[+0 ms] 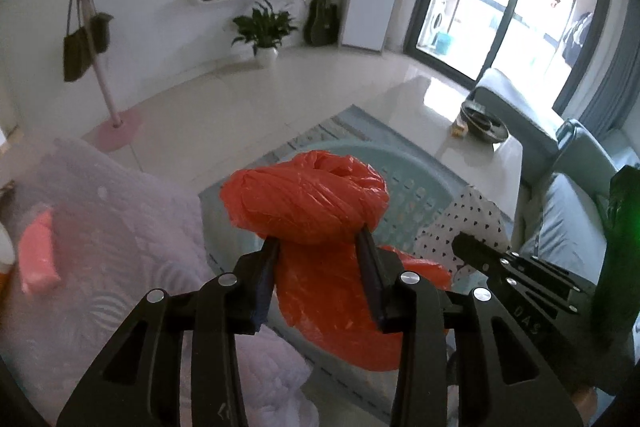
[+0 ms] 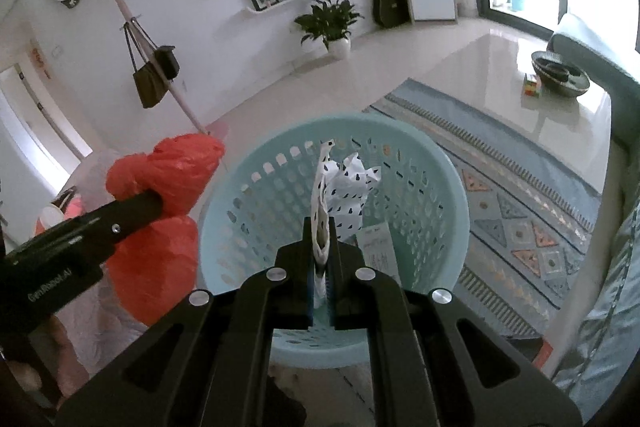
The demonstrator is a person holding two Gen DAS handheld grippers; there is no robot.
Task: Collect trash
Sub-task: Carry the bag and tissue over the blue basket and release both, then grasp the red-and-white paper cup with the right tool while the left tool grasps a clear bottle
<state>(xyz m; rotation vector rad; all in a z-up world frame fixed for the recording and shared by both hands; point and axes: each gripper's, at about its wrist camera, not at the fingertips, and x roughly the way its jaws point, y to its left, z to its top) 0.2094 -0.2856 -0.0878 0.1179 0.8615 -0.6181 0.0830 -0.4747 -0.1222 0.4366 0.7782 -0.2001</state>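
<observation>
A crumpled red plastic bag (image 1: 304, 199) bulges above my left gripper (image 1: 318, 237), whose pads pinch it at a narrow waist. It hangs at the near left edge of a light-teal perforated basket (image 1: 416, 195). In the right wrist view the same red bag (image 2: 176, 171) sits left of the basket (image 2: 360, 119). My right gripper (image 2: 320, 227) is shut on a white paper with black spots (image 2: 348, 187), held upright over the basket's opening. A white paper slip (image 2: 378, 247) lies inside the basket. The right gripper (image 1: 464, 245) also shows low right of the red bag, with the spotted paper (image 1: 472, 215).
The basket stands on a patterned blue rug (image 2: 520, 207). A pale quilted cover (image 1: 120, 227) with a pink item (image 1: 38, 255) lies to the left. A glossy white low table (image 2: 520, 99) carries a dark bowl (image 2: 560, 71). A grey-blue sofa (image 1: 568, 227) is on the right.
</observation>
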